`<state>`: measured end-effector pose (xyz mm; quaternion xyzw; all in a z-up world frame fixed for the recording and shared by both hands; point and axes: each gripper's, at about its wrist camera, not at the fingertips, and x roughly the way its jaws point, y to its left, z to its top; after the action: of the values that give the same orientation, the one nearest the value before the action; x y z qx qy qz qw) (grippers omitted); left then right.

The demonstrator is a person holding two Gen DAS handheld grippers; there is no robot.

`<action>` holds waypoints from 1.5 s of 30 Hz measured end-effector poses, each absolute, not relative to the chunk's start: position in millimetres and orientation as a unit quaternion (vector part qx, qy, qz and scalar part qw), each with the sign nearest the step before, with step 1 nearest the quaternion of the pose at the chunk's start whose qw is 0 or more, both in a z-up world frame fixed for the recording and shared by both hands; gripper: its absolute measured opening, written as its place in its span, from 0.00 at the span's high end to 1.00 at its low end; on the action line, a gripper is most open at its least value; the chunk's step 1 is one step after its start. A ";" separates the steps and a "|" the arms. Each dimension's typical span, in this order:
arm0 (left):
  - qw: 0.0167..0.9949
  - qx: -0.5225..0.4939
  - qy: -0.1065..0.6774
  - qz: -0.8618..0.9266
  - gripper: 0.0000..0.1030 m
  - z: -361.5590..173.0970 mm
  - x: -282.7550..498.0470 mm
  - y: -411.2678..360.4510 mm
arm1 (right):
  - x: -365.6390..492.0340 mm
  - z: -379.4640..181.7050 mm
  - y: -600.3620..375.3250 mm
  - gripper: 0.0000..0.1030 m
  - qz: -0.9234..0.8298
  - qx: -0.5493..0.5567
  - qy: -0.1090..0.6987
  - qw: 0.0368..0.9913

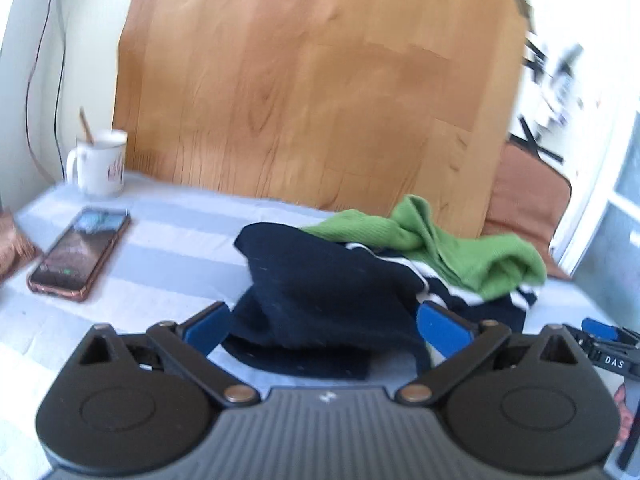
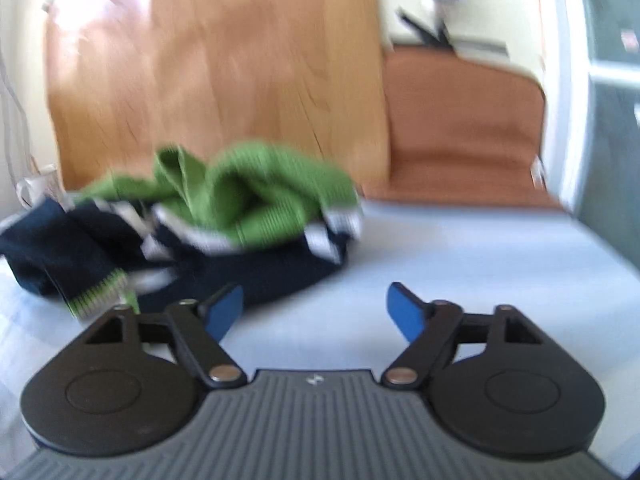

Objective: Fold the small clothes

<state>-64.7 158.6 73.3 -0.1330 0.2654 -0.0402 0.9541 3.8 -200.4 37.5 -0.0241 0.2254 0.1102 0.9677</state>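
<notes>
A heap of small clothes lies on the pale striped sheet (image 1: 160, 248). A green ribbed garment (image 1: 440, 240) (image 2: 248, 192) sits on top of a navy piece with white stripes (image 1: 472, 296) (image 2: 248, 276). A plain navy garment (image 1: 320, 292) bulges toward me in the left wrist view, between the wide-spread blue fingers (image 1: 208, 328) of my left gripper (image 1: 324, 330); its tips are hidden by the cloth. My right gripper (image 2: 316, 312) stands open over bare sheet, right of the heap, with nothing between its pads. One of its blue fingers (image 1: 596, 326) shows at the right edge of the left wrist view.
A phone (image 1: 80, 254) lies on the sheet at the left, a white mug (image 1: 102, 164) with a stick in it behind it. A wooden board (image 1: 300, 80) stands upright behind the heap. A brown cushion (image 2: 460, 128) lies beyond the sheet's right side.
</notes>
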 end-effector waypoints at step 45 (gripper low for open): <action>0.920 0.300 0.239 -0.083 0.84 44.2 -101.9 34.4 | 80.1 166.3 -227.3 0.86 0.228 0.047 0.189 0.954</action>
<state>-101.9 34.4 44.2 0.3005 0.2392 -0.0834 0.9195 80.1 -227.3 166.3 0.0472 0.1889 0.2279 0.9540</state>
